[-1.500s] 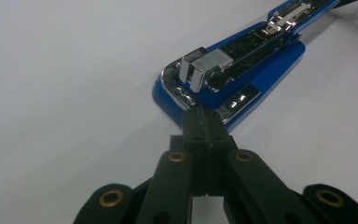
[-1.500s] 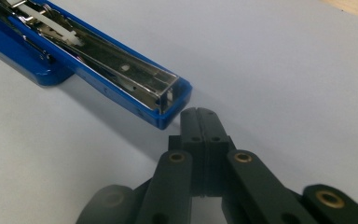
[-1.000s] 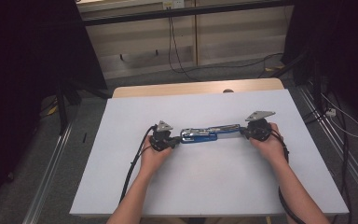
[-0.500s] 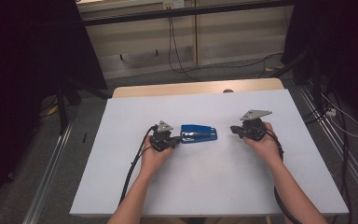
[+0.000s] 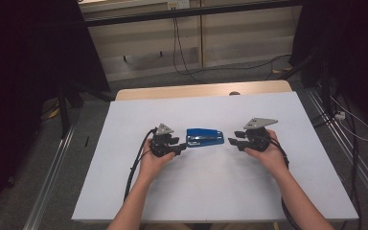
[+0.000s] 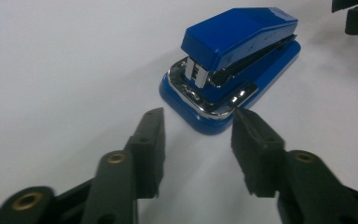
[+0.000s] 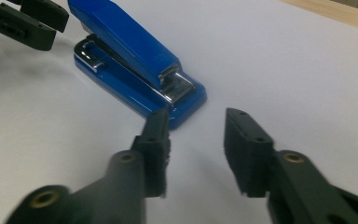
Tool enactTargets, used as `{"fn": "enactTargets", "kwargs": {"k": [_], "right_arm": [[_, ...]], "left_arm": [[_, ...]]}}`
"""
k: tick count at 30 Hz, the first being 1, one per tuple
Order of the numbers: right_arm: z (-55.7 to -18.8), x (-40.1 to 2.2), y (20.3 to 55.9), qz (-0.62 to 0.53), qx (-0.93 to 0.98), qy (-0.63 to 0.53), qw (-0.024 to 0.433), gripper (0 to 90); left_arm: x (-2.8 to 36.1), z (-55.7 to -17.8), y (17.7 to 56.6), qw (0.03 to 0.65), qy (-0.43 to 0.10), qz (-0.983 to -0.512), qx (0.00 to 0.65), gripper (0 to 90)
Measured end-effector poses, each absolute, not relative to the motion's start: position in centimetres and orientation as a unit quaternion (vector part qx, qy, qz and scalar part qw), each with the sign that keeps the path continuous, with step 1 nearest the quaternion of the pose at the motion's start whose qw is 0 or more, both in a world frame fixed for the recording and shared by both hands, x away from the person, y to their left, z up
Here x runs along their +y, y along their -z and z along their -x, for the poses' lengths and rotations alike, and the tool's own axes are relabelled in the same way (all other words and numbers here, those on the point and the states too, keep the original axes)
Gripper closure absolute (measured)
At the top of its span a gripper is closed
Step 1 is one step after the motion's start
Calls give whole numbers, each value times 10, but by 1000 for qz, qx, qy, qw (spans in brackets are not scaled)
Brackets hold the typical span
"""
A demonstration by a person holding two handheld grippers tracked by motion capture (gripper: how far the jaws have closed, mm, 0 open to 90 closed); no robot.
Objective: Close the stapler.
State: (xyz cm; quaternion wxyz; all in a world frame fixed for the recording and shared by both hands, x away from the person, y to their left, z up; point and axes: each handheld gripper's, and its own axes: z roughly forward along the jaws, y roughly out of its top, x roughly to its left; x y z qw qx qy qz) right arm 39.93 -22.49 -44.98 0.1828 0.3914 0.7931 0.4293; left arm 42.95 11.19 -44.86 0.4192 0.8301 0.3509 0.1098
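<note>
A blue stapler [image 5: 205, 137] lies folded shut on the white table top [image 5: 196, 191], free of both grippers. My left gripper [image 5: 179, 146] rests just off its left end. In the left gripper view the chromed end of the stapler [image 6: 235, 60] sits just beyond my left gripper [image 6: 198, 119]. Those jaws have just been opening and have nothing between them. My right gripper [image 5: 233, 143] stands a short way off the stapler's right end. Its jaws have also just been opening, and the right gripper [image 7: 195, 116] is empty, with the stapler [image 7: 135, 60] ahead.
A strip of bare wooden table [image 5: 201, 91] shows past the white top's far edge. Cables [image 5: 134, 167] trail from each gripper toward the near edge. Metal rails [image 5: 52, 177] run along the floor on both sides, and dark curtains hang at the left and right.
The stapler, stretched between both shut grippers a second ago, now lies folded on the table. Both grippers have opened and let go. The right gripper has drawn back to the right.
</note>
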Motion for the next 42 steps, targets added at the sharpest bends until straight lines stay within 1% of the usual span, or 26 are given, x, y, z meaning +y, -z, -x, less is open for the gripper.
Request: {"fn": "enactTargets", "kwargs": {"k": [1, 2, 3, 5, 7, 8, 10, 13, 21, 32, 42], "right_arm": [[-397, -225, 449, -393, 791, -432, 183, 518], [-395, -225, 448, -392, 789, -436, 182, 516], [-393, -226, 447, -393, 788, -438, 182, 496], [-388, -226, 445, -396, 785, -440, 183, 436], [-384, -227, 443, -398, 782, -444, 180, 403], [-381, -228, 442, -399, 781, -446, 180, 378], [-377, -229, 441, -401, 777, -448, 183, 339], [-370, -231, 441, -403, 777, -445, 188, 290], [-356, -235, 441, -405, 778, -441, 189, 223], [-341, -243, 445, -405, 783, -439, 172, 189], [-326, -255, 448, -407, 787, -430, 174, 177]], "left_arm": [[114, -428, 447, 423, -109, -826, 356, 471], [117, -427, 446, 427, -104, -820, 366, 399], [120, -425, 444, 429, -97, -820, 366, 362], [126, -422, 441, 435, -98, -817, 365, 339], [130, -419, 437, 436, -99, -815, 370, 264], [133, -418, 434, 433, -103, -815, 370, 242], [140, -415, 431, 437, -102, -814, 369, 233], [148, -410, 427, 445, -100, -806, 377, 195], [167, -399, 426, 447, -102, -803, 380, 149], [186, -390, 428, 448, -111, -797, 390, 126], [197, -381, 429, 441, -119, -802, 385, 117]]}}
